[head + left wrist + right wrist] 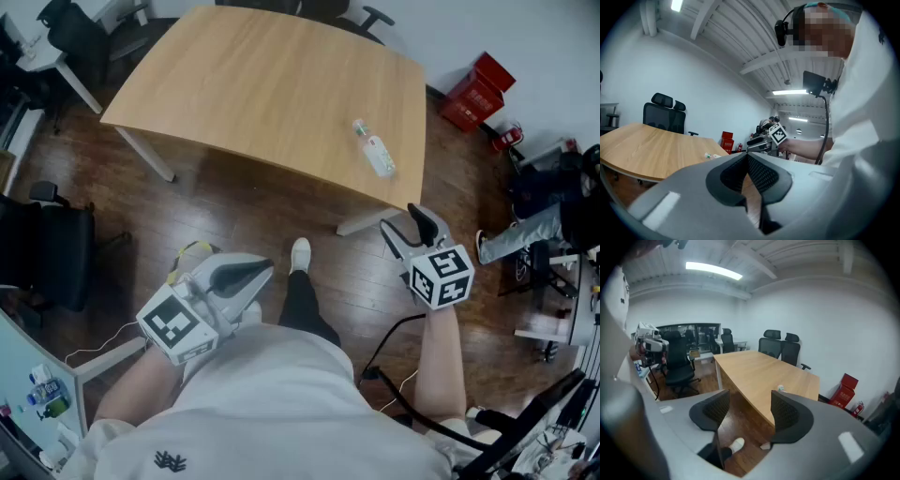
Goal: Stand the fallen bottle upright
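A clear plastic bottle (373,148) with a pale label lies on its side near the right front corner of the wooden table (272,84). In the left gripper view the bottle (712,156) is a small shape far off on the table. In the right gripper view only the bottle's cap end (780,388) peeks over one jaw. My right gripper (401,220) hangs over the floor just short of the table edge, below the bottle, open and empty (749,401). My left gripper (265,269) is low at the left near my body, its jaws together with nothing in them (746,155).
A red crate (478,91) and a fire extinguisher (506,137) stand on the floor beyond the table's right corner. Someone sits at the right edge (534,225). Black office chairs stand at the left (47,248) and behind the table. My shoe (300,253) is on the wooden floor.
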Action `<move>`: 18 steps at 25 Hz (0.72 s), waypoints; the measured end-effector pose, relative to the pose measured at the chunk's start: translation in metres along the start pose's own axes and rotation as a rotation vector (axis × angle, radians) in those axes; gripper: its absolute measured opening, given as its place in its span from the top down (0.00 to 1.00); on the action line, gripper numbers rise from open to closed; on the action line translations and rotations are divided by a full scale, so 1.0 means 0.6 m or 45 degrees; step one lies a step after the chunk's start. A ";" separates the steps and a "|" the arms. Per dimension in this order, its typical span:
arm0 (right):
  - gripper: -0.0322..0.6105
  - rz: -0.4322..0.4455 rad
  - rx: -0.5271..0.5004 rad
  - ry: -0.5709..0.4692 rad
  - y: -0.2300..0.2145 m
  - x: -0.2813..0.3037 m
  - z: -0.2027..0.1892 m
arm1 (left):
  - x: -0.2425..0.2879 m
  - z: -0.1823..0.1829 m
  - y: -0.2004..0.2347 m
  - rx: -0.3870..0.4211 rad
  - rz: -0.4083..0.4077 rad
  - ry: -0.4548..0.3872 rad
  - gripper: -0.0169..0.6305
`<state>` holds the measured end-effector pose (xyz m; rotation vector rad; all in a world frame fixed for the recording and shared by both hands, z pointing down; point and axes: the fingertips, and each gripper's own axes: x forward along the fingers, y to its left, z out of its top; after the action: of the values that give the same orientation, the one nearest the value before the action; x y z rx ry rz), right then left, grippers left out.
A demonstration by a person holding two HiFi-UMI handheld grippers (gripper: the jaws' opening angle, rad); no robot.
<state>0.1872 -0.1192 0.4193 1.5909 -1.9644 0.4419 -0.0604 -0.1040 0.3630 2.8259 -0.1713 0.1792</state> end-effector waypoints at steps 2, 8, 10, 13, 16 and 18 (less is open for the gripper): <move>0.53 0.007 -0.010 0.064 -0.048 0.059 0.002 | 0.021 0.011 0.039 0.025 0.015 0.013 0.97; 0.51 0.163 0.025 0.265 -0.182 0.242 -0.003 | 0.115 0.060 0.122 0.058 0.124 0.017 0.97; 0.51 0.211 0.044 0.339 -0.221 0.300 -0.011 | 0.149 0.077 0.145 0.057 0.151 0.015 0.97; 0.51 0.274 0.060 0.489 -0.262 0.385 -0.031 | 0.183 0.088 0.180 0.032 0.208 0.025 0.97; 0.48 0.321 0.039 0.700 -0.289 0.453 -0.073 | 0.213 0.106 0.196 -0.024 0.240 -0.001 0.97; 0.46 0.373 0.044 0.824 -0.294 0.490 -0.098 | 0.227 0.107 0.208 -0.048 0.266 0.011 0.97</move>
<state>0.3317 -0.3562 0.6286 0.9936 -1.6717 0.9730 0.0634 -0.2551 0.3577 2.7656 -0.4640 0.2308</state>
